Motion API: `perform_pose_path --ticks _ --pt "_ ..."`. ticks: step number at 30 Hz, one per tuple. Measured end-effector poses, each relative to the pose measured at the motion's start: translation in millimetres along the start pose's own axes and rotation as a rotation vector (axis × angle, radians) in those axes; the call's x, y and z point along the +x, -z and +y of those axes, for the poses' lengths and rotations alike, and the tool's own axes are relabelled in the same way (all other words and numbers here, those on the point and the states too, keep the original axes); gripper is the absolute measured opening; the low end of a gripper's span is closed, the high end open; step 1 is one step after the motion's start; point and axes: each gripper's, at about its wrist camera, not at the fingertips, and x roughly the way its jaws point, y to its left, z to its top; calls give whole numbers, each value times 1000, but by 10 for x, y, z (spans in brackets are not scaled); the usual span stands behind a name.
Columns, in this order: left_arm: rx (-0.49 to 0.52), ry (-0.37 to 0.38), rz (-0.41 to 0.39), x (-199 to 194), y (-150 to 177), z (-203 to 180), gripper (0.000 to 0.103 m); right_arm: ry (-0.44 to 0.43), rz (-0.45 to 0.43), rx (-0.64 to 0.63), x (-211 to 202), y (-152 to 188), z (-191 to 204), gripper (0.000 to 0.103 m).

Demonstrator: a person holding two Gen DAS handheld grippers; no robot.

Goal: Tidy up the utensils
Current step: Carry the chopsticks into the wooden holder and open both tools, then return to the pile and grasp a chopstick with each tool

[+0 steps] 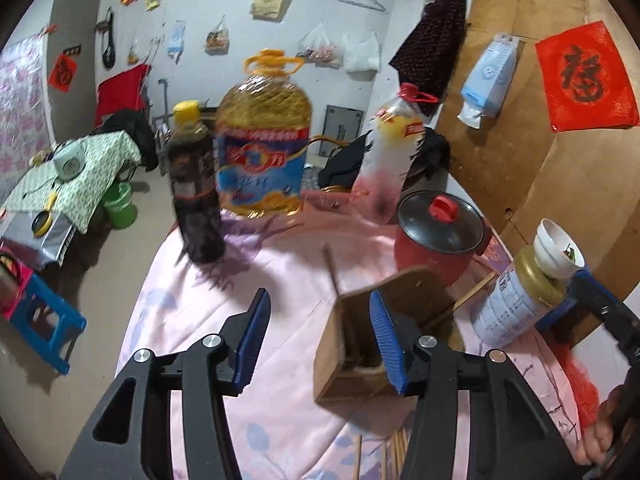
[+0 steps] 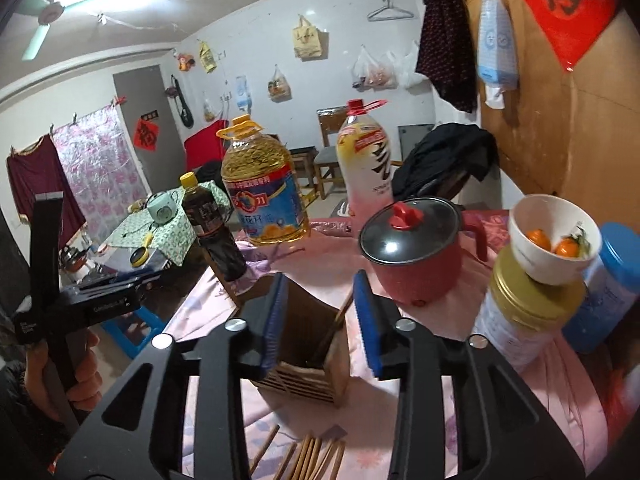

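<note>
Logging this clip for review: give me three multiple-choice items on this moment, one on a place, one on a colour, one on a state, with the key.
1. Where does the white bowl sit?
A. on the gold-lidded can
B. inside the red pot
C. on the floor

2. What colour is the knob on the red pot's lid?
A. red
B. blue
C. yellow

3. How is the right gripper?
A. shut on a chopstick
B. open, holding nothing
C. shut on the bowl

Key: 1 A, the bowl rests on the can's gold lid. 2 A, the knob matches the pot. 3 B, its pads stand apart in front of the wooden chopstick holder.
</note>
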Motion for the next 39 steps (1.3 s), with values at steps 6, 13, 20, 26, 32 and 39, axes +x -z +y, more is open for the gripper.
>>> perform_pose_path --ticks 6,13,20,26,32,39 --pt "-43 -7 59 -123 530 216 66 40 54 24 -159 426 -49 55" --pt "8 -7 231 -3 1375 244 66 79 192 49 -229 1116 -55 55" --pt "169 61 313 -64 2074 7 66 109 279 39 -381 1586 4 55" --pt "281 165 351 -154 2460 -182 66 135 346 64 -450 1915 -49 55" --pt "355 236 415 -75 2732 -317 48 137 401 88 -460 2179 -53 55" --pt "391 240 427 -4 2909 -329 23 144 402 91 -513 2253 -54 55"
